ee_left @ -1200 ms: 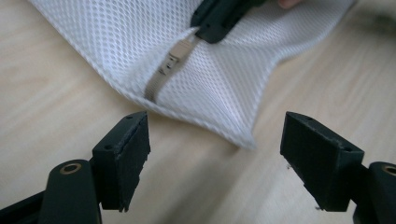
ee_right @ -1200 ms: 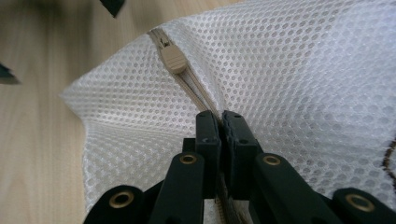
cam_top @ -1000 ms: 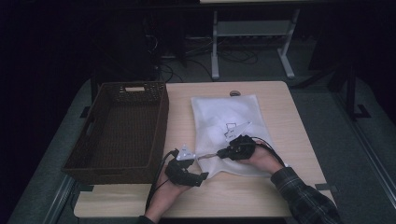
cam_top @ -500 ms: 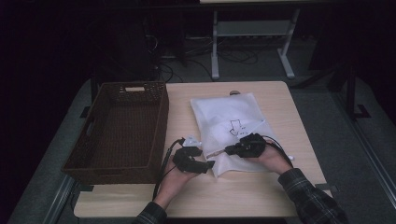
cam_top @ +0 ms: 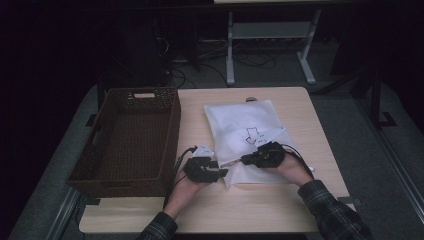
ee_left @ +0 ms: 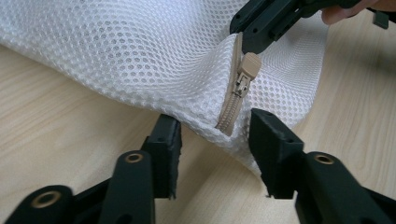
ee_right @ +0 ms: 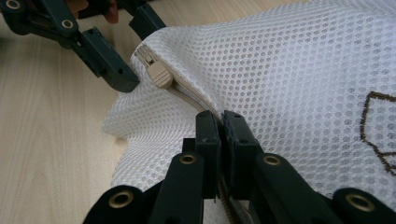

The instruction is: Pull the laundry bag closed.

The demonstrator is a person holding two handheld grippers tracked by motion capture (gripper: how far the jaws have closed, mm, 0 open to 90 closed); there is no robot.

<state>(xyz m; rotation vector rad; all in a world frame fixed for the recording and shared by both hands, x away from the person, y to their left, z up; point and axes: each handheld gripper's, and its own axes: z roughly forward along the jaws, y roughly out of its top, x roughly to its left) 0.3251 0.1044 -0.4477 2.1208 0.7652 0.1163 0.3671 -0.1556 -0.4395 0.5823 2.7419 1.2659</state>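
Observation:
A white mesh laundry bag [cam_top: 245, 135] lies on the table with a tan zipper along its near edge. My right gripper [cam_top: 246, 160] is shut on that zipper edge [ee_right: 187, 95], just behind the tan zipper pull [ee_right: 161, 74]. My left gripper [cam_top: 221, 173] is open at the bag's near left corner. In the left gripper view its jaws [ee_left: 215, 128] straddle the zipper's end, with the pull [ee_left: 247, 65] a little beyond them and the right gripper [ee_left: 261, 23] pinching the fabric above. The right gripper view shows the left gripper [ee_right: 126, 51] open at the top left.
A dark brown wicker basket [cam_top: 100, 150] stands on the left part of the wooden table [cam_top: 200, 210], close beside the left hand. A small round object [cam_top: 251, 99] lies at the bag's far edge. Desk legs and cables stand on the floor behind.
My left gripper has moved forward and right, up to the bag's near corner. The right gripper has shifted slightly right, still holding the zipper edge.

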